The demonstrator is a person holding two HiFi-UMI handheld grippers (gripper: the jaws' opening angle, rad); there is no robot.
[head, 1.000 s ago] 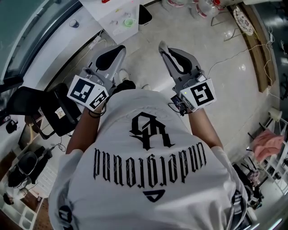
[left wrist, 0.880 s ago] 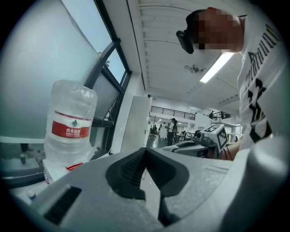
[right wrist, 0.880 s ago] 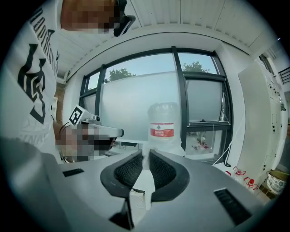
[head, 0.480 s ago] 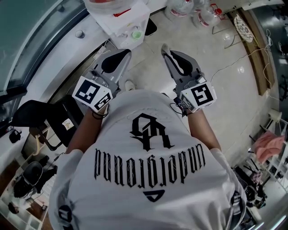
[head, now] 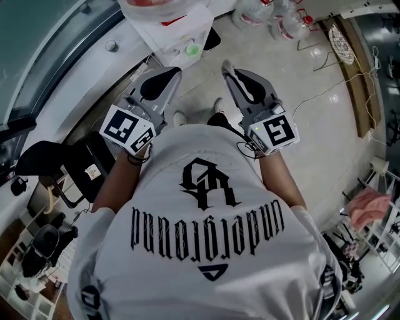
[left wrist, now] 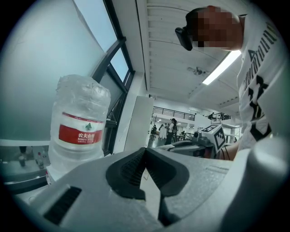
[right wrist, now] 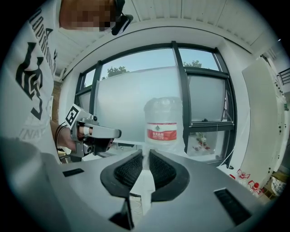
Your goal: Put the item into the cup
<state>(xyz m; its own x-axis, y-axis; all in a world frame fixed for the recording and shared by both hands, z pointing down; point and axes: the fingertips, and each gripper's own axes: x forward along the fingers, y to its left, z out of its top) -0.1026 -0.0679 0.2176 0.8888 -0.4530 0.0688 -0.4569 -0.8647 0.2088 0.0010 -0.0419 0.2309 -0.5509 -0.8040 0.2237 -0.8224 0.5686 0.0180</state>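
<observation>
On the white table [head: 181, 28] at the top of the head view sits a small green round thing [head: 193, 49], perhaps a cup; it is too small to be sure. No item for it can be made out. My left gripper [head: 175, 72] is held in the air short of the table's edge, its jaws shut with nothing between them. My right gripper [head: 227, 65] hovers beside it over the floor, jaws closed to a thin slit and empty. Both point towards the table. In the left gripper view the jaws [left wrist: 145, 150] meet at their tips.
A big clear water jug [left wrist: 77, 131] with a red label stands on the table by the window; the same water jug [right wrist: 162, 122] shows past the right jaws. A black chair [head: 69, 165] stands at the left. Bottles [head: 284, 15] and cables lie on the tiled floor.
The table with the jug and the green thing has come nearer in the head view. Both grippers keep the same pose, jaws unchanged.
</observation>
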